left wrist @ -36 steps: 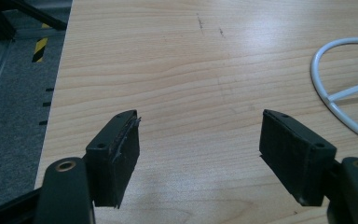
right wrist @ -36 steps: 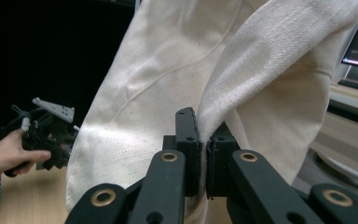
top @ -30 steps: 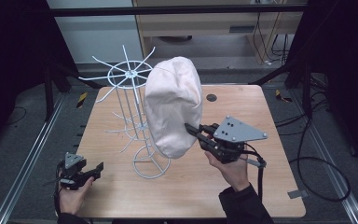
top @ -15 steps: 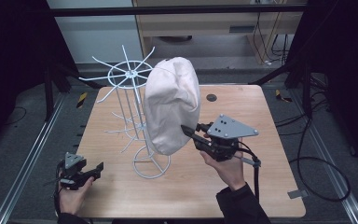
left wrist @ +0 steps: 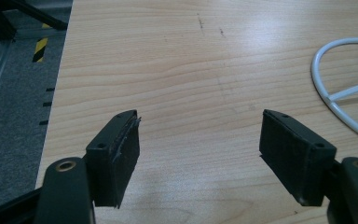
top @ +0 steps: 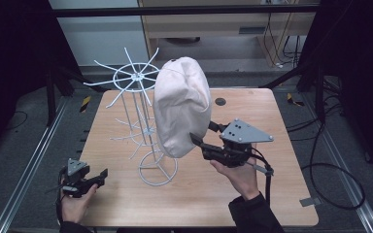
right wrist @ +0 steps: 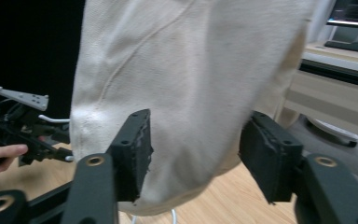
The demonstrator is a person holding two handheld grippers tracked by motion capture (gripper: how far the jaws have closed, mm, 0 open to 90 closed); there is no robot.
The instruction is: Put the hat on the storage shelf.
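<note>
Pictured at a wood table point(top: 272, 194): cream cloth hat point(top: 182, 104) hung on a white wire rack point(top: 141, 111) near table centre, crown up by the rack's top spokes, lower edge hanging free above the rack's ring base. Right gripper point(top: 205, 137) level w/ hat's lower right edge, jaws spread, one either side of the fabric; in right gripper view, hat point(right wrist: 186, 84) hanging between the two black pads point(right wrist: 137, 149), not yet pinched, though contact w/ the left pad can't be ruled out. Left gripper point(top: 94, 178) low at the table's near-left corner, well apart from rack & hat, jaws spread wide over bare wood, holding nothing; ring base just visible at the edge of the left gripper view point(left wrist: 340, 93). Handling, judged from looks: soft, light cotton w/ stitched seams, no stiffness to speak of; likely to fold & bunch under a pinch rather than slip, nothing fragile. Best hold prob. the seamed lower edge now between the right jaws, where doubled cloth gives more to bite. Rack thin, light-looking & prob. easy to tip if the hat snags on a spoke, so lift up & off, not sideways; free left gripper could steady the base.
</note>
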